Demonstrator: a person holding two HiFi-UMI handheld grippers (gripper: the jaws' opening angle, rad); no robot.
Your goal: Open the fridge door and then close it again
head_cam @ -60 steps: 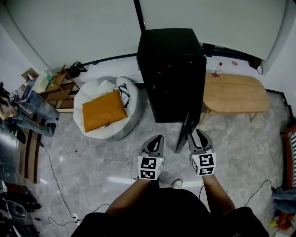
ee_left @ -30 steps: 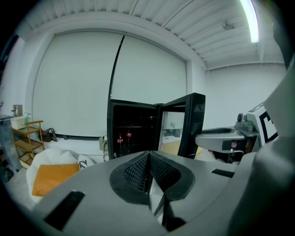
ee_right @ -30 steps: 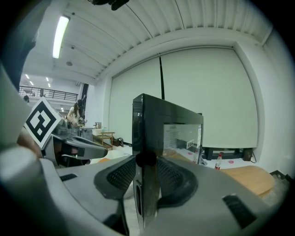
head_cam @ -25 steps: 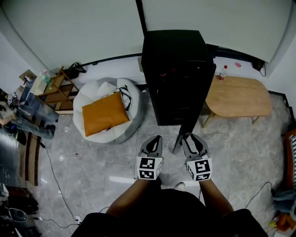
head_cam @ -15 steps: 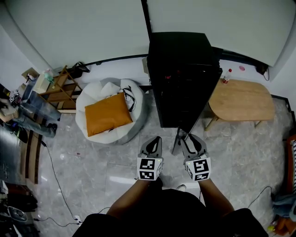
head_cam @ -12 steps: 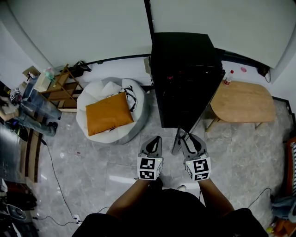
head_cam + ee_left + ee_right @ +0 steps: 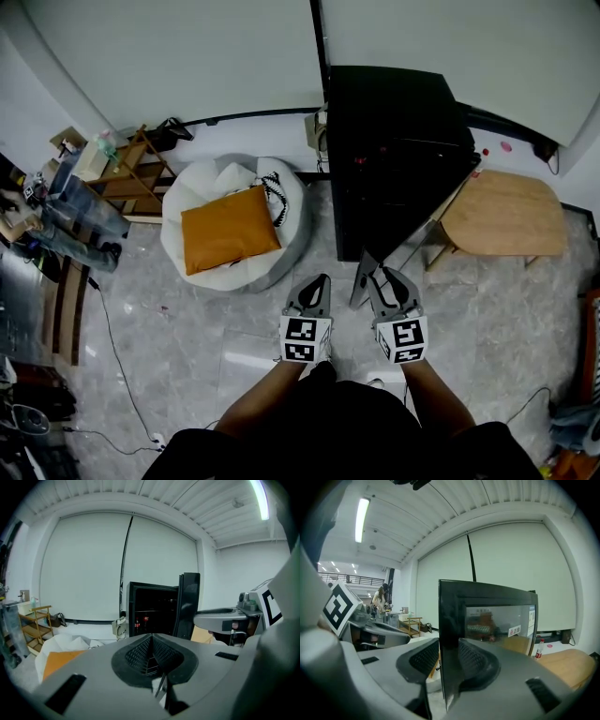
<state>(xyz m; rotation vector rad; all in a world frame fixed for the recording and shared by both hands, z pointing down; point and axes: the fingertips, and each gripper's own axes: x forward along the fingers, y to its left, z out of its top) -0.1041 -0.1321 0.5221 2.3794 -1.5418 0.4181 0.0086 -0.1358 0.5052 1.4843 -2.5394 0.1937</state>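
The black fridge [image 7: 398, 141] stands against the white wall [image 7: 169, 66], and its door [image 7: 362, 281] hangs open, swung out towards the person so that its free edge sits just ahead of the two tools. In the left gripper view the dark inside of the fridge [image 7: 151, 609] is open to view, with a couple of red-capped bottles [image 7: 140, 619] on a shelf and the door [image 7: 188, 604] standing edge-on to the right of the opening.

The right tool [image 7: 380, 278] straddles that free edge. In the right gripper view the door [image 7: 487, 620], a dark frame round a glass pane, fills the gap between the jaws. The right tool [image 7: 449, 644] has just been closing, and its jaws, set wide, have one pad against each face of the door. The left tool [image 7: 321, 279] hangs just beside it, apart from the door. In its own view the left tool [image 7: 151, 637] has its jaws pressed together with nothing between them.

To the fridge's right stands a low wooden bench [image 7: 506, 211], and a bottle [image 7: 540, 648] with a red cap stands at its far end. To the left of the fridge a pale beanbag [image 7: 216, 192] carries an orange cushion [image 7: 230, 230], and beyond it a wooden rack [image 7: 127, 173] stands by the wall. Cables [image 7: 112, 347] trail over the grey tiled floor [image 7: 187, 328].
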